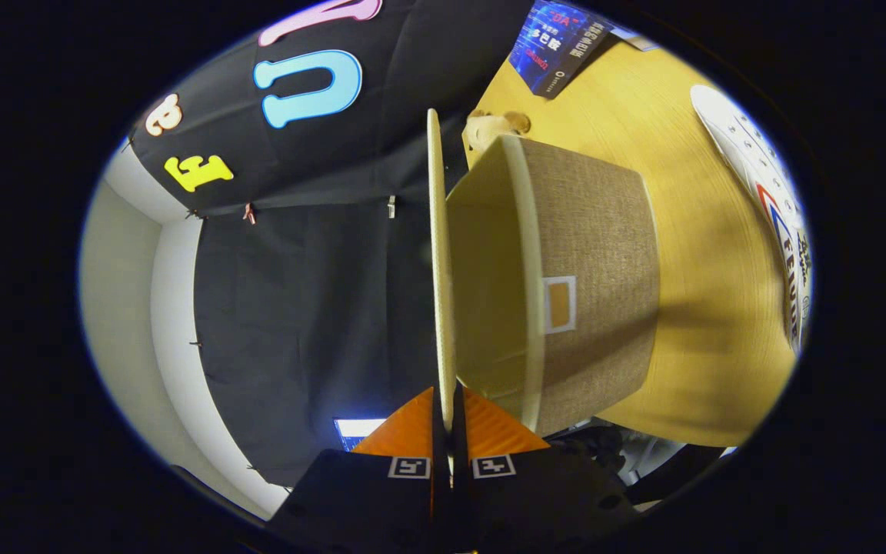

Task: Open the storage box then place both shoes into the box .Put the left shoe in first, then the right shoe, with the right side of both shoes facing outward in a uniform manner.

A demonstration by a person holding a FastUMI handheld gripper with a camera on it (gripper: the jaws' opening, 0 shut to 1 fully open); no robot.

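Lid lifted from the storage box [597, 285].
Your jaws pinch the lid [438, 261] edge-on, holding it open beside the box so shoes can enter.

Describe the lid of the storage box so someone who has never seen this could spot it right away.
Start at the wooden table and find the tan fabric storage box on it. The lid is the thin pale panel swung off its open mouth, seen edge-on, its near end pinched by the orange-fingered hand-held gripper.

We note the gripper [447, 431]: two orange ribbed triangular fingers [404, 431] on a black body, each base bearing a black-and-white square marker.
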